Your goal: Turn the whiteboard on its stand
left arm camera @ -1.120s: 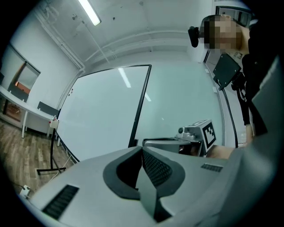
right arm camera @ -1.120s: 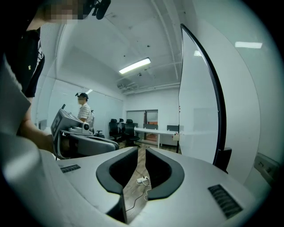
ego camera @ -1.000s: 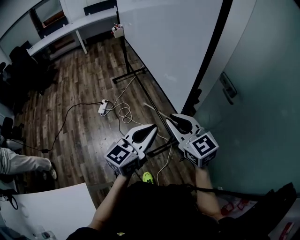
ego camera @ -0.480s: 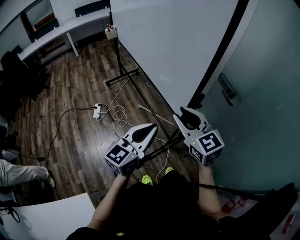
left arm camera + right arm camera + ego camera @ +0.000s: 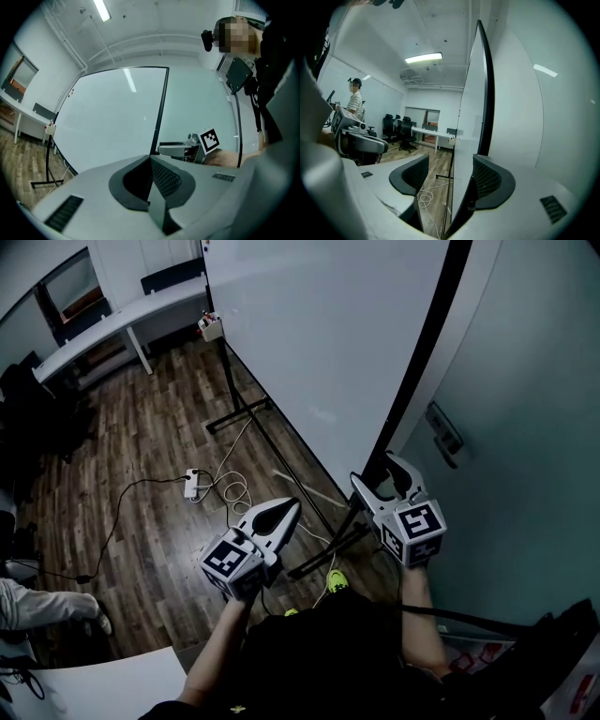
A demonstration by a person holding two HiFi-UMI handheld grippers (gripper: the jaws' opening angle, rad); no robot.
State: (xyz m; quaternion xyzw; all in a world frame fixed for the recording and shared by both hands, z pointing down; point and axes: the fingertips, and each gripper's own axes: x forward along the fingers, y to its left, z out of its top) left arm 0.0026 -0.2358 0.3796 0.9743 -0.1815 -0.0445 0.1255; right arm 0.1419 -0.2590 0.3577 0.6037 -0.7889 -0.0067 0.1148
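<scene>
The right tongs [image 5: 382,474], whose jaws have just been opening, stand wide apart with the black edge of the whiteboard [image 5: 319,334] between them, seemingly ungripped, while the left tongs [image 5: 289,507], closed on nothing, point at its face nearby.

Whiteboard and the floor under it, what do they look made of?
Large white whiteboard: smooth glossy coated panel, since it mirrors a ceiling light; dark edge frame, metal or plastic. Brown plank floor: wood or wood-look laminate, with visible grain and seams.
</scene>
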